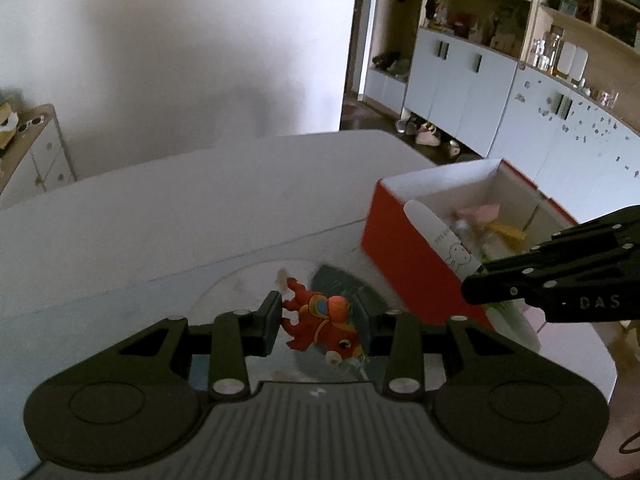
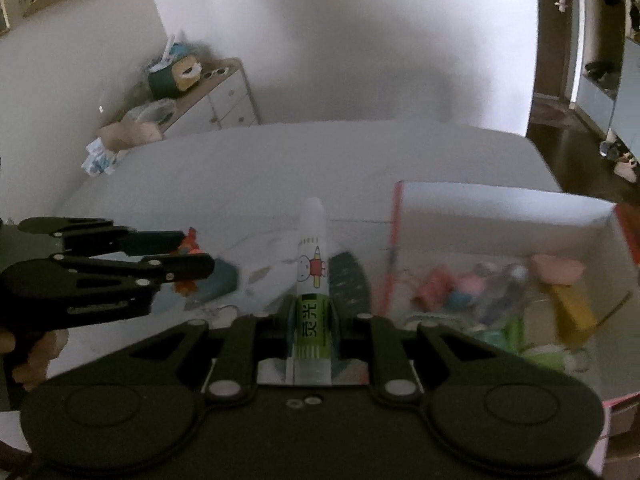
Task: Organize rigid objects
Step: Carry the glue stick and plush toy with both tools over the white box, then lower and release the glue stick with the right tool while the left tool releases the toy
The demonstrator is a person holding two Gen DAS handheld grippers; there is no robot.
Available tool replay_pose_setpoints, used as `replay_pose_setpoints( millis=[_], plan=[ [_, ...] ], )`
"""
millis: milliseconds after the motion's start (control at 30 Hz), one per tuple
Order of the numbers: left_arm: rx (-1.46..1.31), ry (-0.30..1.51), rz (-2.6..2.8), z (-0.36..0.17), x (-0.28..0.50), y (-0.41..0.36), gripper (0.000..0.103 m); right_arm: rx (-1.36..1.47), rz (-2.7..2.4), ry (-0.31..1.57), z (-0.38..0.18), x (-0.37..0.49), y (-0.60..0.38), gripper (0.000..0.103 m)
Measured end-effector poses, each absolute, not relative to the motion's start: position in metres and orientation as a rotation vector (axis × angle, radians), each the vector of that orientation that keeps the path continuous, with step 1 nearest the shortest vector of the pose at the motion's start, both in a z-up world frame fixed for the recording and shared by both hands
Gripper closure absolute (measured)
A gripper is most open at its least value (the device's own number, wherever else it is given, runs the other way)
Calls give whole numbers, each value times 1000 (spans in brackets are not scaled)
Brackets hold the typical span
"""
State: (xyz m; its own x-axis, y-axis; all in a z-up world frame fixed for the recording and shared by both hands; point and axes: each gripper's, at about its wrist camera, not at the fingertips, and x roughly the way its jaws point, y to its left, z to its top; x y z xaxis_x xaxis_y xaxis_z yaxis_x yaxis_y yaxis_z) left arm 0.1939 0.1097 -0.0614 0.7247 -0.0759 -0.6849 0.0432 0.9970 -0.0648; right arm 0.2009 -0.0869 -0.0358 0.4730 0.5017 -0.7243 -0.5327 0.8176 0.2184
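Above the white table, the left gripper clamps a red toy figure; the right gripper pinches a glue stick upright, beside the red box, apparently for dropping among blurred items inside.

Our right gripper clamps a glue stick. The open box sits right of it. Our left gripper holds a red toy.

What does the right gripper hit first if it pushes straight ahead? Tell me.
Probably the bare white table. The right gripper, shut on the white glue stick, points past the left wall of the red box; beyond the stick's tip nothing shows, though depth is unclear.
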Motion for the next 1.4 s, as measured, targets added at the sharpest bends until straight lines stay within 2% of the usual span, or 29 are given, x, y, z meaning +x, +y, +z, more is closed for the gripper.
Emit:
replay_pose_setpoints(
  millis=[733, 1033, 1400],
  plan=[
    [26, 744, -193, -33, 274, -33, 65, 23, 455, 833, -51, 252, -230, 86],
    [59, 828, -208, -63, 310, -74, 65, 37, 404, 860, -71, 277, -261, 86],
    [122, 969, -174, -120, 341, -97, 65, -8, 400, 938, -103, 296, -255, 86]
  ],
)
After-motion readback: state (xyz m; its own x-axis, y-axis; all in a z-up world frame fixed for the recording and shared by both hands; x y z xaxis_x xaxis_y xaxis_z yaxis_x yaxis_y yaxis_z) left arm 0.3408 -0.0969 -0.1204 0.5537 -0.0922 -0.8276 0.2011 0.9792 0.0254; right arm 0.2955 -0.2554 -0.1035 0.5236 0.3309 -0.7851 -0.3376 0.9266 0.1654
